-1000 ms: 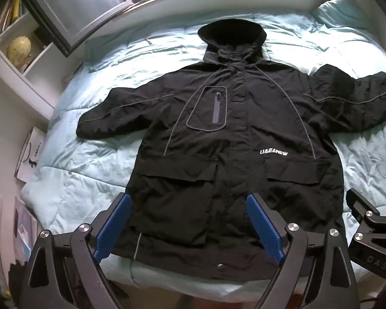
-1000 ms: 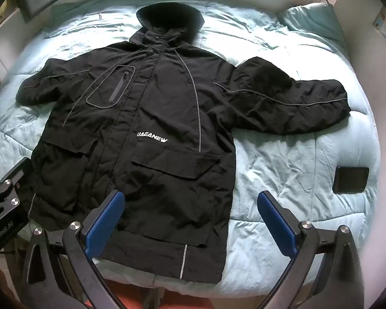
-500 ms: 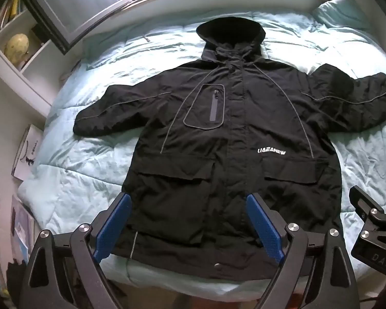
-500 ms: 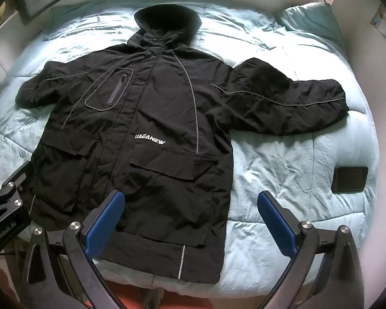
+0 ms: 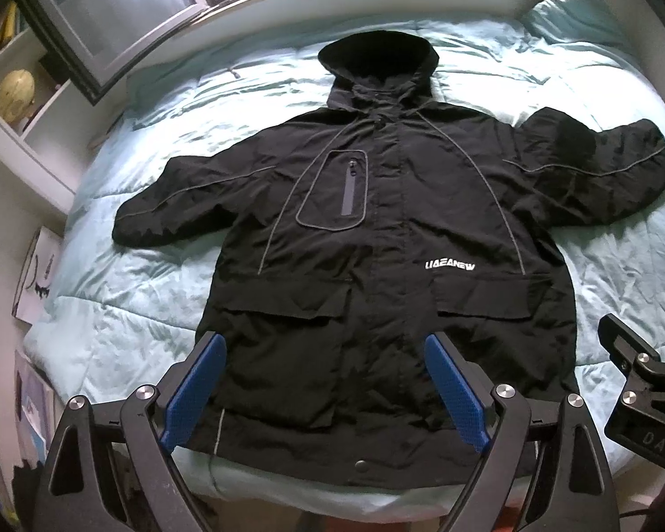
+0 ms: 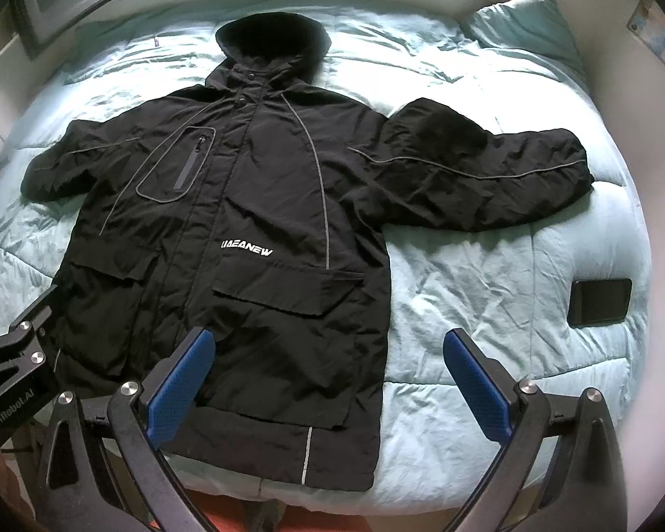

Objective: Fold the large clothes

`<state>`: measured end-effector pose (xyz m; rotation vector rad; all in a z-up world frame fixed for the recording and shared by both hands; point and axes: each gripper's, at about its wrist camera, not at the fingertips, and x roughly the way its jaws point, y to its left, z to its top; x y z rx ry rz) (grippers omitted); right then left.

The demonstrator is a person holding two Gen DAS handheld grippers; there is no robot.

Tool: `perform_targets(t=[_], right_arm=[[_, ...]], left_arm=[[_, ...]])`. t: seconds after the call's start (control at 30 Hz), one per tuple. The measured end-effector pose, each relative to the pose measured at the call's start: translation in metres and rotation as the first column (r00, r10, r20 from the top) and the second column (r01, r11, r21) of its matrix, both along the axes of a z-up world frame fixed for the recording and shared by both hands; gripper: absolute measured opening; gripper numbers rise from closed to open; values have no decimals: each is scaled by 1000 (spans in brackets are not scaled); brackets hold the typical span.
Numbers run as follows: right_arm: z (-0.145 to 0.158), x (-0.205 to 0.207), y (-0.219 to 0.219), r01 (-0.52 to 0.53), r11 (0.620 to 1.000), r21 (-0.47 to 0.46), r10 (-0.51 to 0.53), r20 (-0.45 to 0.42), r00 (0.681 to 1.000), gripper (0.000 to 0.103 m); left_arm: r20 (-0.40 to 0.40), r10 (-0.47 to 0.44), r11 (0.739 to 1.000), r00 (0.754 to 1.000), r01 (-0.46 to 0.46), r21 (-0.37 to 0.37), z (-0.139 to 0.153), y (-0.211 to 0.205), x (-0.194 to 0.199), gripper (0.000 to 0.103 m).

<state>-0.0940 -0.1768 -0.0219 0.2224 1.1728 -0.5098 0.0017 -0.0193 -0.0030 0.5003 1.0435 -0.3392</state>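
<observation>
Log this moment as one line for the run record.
stage: pre-fold | jacket: flat, face up on bed | left claw: open, empty | right claw: open, empty | phone: on bed

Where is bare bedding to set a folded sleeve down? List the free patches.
Bare duvet lies between the jacket body, its right sleeve and the phone. Another patch lies below the left sleeve, beside the jacket's left edge. A strip runs between the hood and the pillow. The middle is crowded by the jacket.
</observation>
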Motion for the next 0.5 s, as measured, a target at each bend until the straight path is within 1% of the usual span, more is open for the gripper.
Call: perform_targets(t=[0.23,0.5], right_arm=[[1,-1,-7,15,1000,1,-15,4,1000,103],[19,-1,-27,53,998,-21,-52,47,998,103]], left_arm=[[7,-19,1000,1000,19,-7,4,-7,1,92],[28,-59,997,998,61,-49,21,-26,7,92]])
